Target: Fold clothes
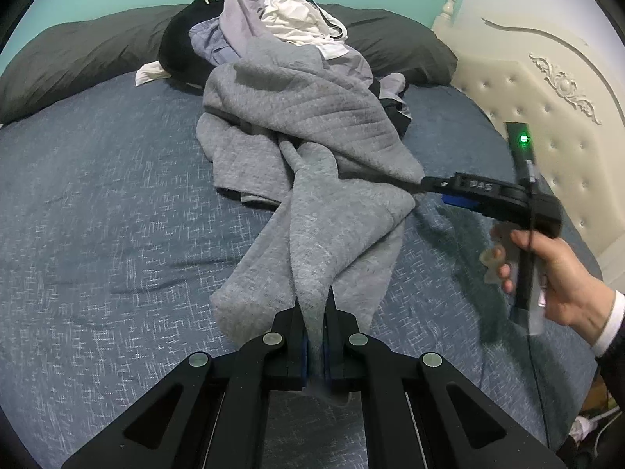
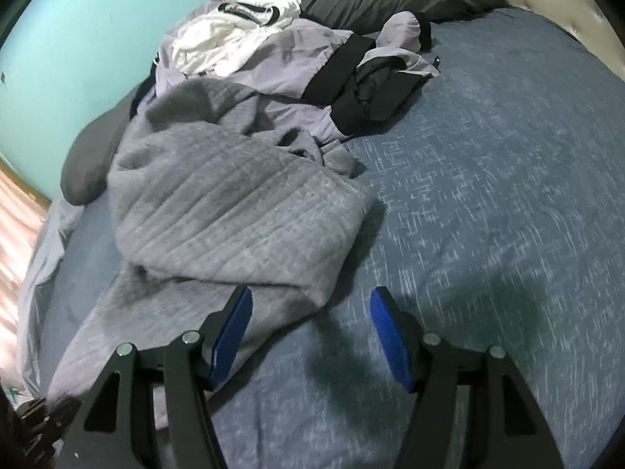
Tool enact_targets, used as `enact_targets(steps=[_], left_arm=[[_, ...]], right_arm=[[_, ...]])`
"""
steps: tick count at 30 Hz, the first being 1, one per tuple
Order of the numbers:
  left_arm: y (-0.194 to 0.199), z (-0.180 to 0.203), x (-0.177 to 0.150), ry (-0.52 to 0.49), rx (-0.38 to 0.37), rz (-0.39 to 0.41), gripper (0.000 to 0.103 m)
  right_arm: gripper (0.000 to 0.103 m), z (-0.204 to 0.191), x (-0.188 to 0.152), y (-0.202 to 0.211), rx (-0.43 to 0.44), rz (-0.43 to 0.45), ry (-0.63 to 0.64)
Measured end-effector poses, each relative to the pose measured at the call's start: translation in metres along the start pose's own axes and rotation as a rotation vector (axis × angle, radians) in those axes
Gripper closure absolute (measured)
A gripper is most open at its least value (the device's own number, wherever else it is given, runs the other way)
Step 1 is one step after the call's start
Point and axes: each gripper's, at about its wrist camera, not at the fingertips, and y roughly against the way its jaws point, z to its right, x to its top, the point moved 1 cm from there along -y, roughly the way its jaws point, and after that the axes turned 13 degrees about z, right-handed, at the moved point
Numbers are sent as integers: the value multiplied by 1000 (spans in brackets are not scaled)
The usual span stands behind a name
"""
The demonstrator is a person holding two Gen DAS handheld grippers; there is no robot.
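A crumpled grey sweatshirt [image 1: 297,136] lies on the blue bed cover [image 1: 97,215], one sleeve stretched toward me. My left gripper [image 1: 315,308] is shut on the end of that sleeve. In the right wrist view the same grey sweatshirt [image 2: 234,203] lies ahead and left. My right gripper [image 2: 310,308] stands open just above its near edge, nothing between the blue pads [image 2: 230,332]. The left wrist view shows the right gripper [image 1: 429,183] held by a hand [image 1: 562,273], its tip at the sweatshirt's right edge.
Behind the sweatshirt is a pile of clothes: a lilac garment [image 2: 273,62], a white one [image 2: 218,43] and black ones [image 1: 183,43]. Dark grey pillows [image 1: 70,54] line the turquoise wall. A cream tufted headboard [image 1: 547,90] stands on the right.
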Motion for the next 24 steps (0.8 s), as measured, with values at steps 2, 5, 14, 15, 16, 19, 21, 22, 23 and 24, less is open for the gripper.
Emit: enact_targets(steps=[2,5,14,15,16,19,21,22,23,24], left_arm=[[0,0,0,1,-2,2,98],[1,0,0,0,-4,4,98],[10,4,7,-21,-7,22,98],[12,4,8,-19,-6,25,99],[15,4,9,-17,-4,27,99],[25,5,12,-18,2,36,99],[39,7,17,-23,5,50,99],[46,8,20,-26,7,57,99],[52,9,22,-28,9,64,99],[59,10,25,-31,11,71,99]], right_arm=[[39,0,0,-11,-23,-13,26],[44,-6,0,-9,-16,2,54],[100,-23,5,3,27,77,112],[100,-25,7,7,38,91,121],[100,-28,9,15,54,112,133],[101,-42,20,43,94,170,169],[101,-51,27,60,120,201,182],[101,-56,31,69,132,214,187],[101,-62,34,77,142,226,193],[101,-67,38,85,153,238,199]])
